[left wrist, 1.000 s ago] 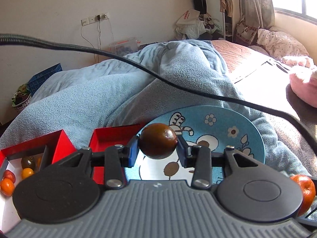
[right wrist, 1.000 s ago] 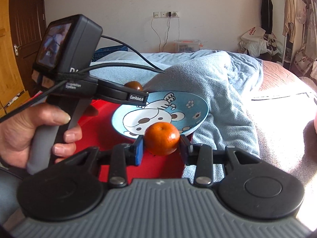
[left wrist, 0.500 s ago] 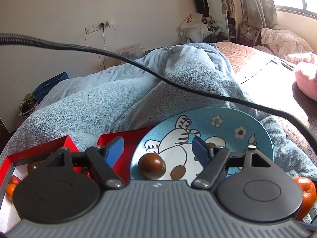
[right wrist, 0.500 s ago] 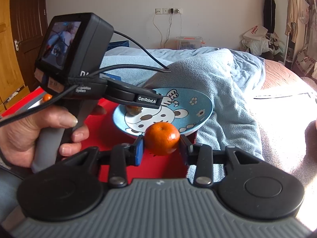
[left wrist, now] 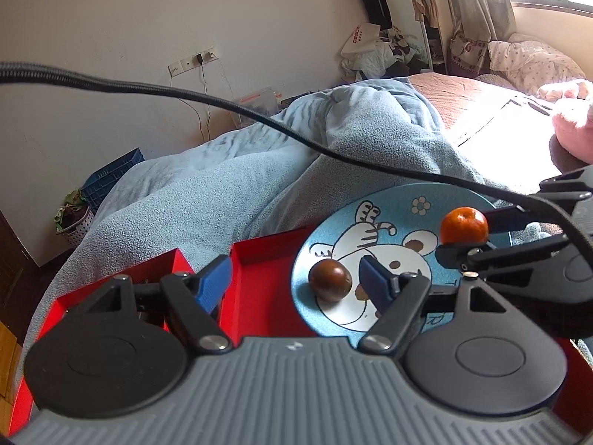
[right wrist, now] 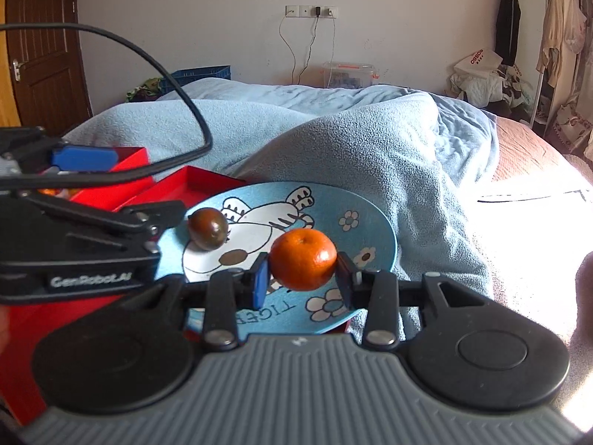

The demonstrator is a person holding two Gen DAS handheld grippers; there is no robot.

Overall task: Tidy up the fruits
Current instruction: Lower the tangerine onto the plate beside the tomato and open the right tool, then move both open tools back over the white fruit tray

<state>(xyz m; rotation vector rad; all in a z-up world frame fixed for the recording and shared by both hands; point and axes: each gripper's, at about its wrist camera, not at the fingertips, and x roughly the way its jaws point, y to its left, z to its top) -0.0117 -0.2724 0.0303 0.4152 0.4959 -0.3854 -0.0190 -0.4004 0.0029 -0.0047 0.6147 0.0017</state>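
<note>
A dark brown tomato (left wrist: 330,280) lies on the left side of the blue cartoon plate (left wrist: 415,200), also in the right wrist view (right wrist: 208,228). My left gripper (left wrist: 296,282) is open and empty, drawn back to the left of the plate over the red tray (left wrist: 267,289). My right gripper (right wrist: 301,273) is shut on an orange mandarin (right wrist: 302,259) and holds it above the plate (right wrist: 370,222). The mandarin (left wrist: 464,225) and right gripper also show at the right of the left wrist view.
The plate rests on the red tray (right wrist: 200,181) on a bed with a rumpled blue blanket (right wrist: 352,133). A second red box (left wrist: 163,263) sits to the left. A black cable (left wrist: 259,118) crosses in front. A blue crate (right wrist: 202,72) stands by the wall.
My left gripper opened and dropped the dark tomato onto the plate, then drew back to the left. My right gripper moved the mandarin forward over the plate.
</note>
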